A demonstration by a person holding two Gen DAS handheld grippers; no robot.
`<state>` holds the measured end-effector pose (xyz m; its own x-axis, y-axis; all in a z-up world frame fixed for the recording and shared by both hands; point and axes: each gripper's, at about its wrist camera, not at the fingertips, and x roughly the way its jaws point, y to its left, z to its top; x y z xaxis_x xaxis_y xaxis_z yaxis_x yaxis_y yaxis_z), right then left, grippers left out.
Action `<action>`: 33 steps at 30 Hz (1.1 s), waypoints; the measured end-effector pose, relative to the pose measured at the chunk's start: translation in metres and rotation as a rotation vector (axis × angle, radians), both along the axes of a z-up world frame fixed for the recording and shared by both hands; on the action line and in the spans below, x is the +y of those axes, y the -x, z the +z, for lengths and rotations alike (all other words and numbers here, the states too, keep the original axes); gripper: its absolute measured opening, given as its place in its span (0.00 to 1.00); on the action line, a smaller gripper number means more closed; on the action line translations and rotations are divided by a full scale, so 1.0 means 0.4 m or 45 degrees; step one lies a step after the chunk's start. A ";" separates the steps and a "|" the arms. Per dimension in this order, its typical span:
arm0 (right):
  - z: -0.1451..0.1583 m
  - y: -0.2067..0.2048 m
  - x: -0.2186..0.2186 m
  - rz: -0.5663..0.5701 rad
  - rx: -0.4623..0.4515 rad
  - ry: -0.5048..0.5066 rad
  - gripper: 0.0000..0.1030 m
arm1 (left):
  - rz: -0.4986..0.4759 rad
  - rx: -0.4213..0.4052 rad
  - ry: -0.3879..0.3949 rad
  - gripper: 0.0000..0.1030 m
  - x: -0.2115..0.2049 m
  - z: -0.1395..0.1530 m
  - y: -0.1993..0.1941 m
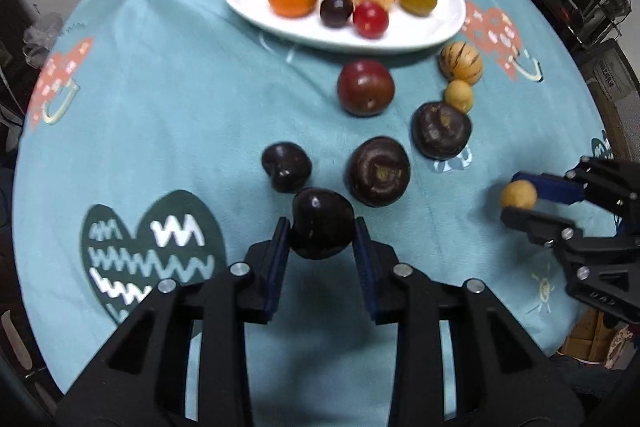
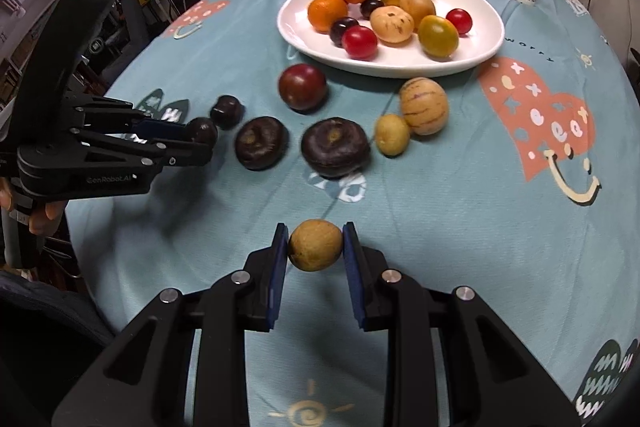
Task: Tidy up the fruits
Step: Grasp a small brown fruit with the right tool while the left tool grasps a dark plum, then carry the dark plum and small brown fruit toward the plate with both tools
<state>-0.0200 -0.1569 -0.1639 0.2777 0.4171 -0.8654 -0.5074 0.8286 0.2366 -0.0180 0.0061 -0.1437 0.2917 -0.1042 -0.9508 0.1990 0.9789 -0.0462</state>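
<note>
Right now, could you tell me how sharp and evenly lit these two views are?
Left wrist view: strong fisheye bending, dark corners, fruit on the white plate softly blurred, the held dark fruit sharper. Right wrist view: same distortion, the red plum smeared, the tan fruit between the fingers crisp; soft light, faint shadows.

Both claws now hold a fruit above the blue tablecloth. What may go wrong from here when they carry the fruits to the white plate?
1. The left claw grips a glossy dark round fruit only at its sides; it may slip out.
2. The white oval plate is already crowded; a dropped small tan round fruit from the right claw could knock others off or roll away.
3. The loose dark red plum lies before the plate and could be bumped.
</note>
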 end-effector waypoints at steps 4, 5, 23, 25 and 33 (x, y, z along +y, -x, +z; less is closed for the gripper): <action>0.011 0.014 0.015 0.017 -0.004 -0.013 0.27 | -0.001 -0.113 -0.063 0.31 -0.012 0.066 0.023; 0.014 0.015 0.018 0.020 -0.007 -0.015 0.27 | -0.004 -0.146 -0.077 0.31 -0.019 0.082 0.026; 0.176 0.058 0.029 0.035 -0.187 -0.139 0.27 | -0.028 -0.325 -0.132 0.31 -0.045 0.199 0.034; 0.179 0.062 0.034 0.041 -0.191 -0.146 0.27 | -0.026 -0.323 -0.134 0.31 -0.043 0.198 0.034; 0.173 0.061 0.037 0.037 -0.182 -0.148 0.27 | 0.037 -0.315 -0.117 0.31 0.001 0.193 0.029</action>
<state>-0.0444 -0.1420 -0.0946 0.3805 0.5215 -0.7637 -0.5659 0.7845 0.2537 -0.0296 0.0065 -0.0667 0.5182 -0.0091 -0.8552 0.1647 0.9823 0.0894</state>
